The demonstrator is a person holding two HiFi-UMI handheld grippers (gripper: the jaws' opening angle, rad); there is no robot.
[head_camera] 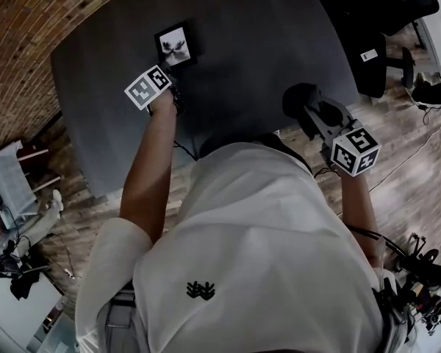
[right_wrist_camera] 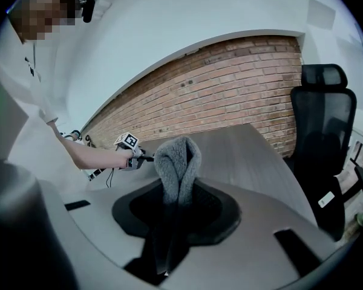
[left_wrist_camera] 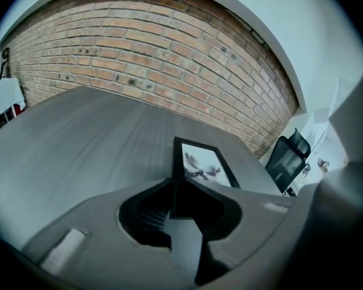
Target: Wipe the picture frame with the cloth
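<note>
Because the left tongs point(left_wrist_camera: 176, 183) are closed only on the near edge of the picture frame point(left_wrist_camera: 202, 167), which stands out beyond their tips over the grey table point(head_camera: 264, 50), I judge that the frame could turn or slip in this thin grip once the cloth pushes on its glass. To the right, the right tongs point(right_wrist_camera: 176, 189) are clamped on the grey fleecy cloth point(right_wrist_camera: 177, 159), whose folded loop rises ahead of the jaws. A hard rub could drag this fold out of them. Only the left gripper view shows the edge going in between the jaws. The head view alone shows that the two tongs are well apart. In the right gripper view the other gripper is far off to its left.
</note>
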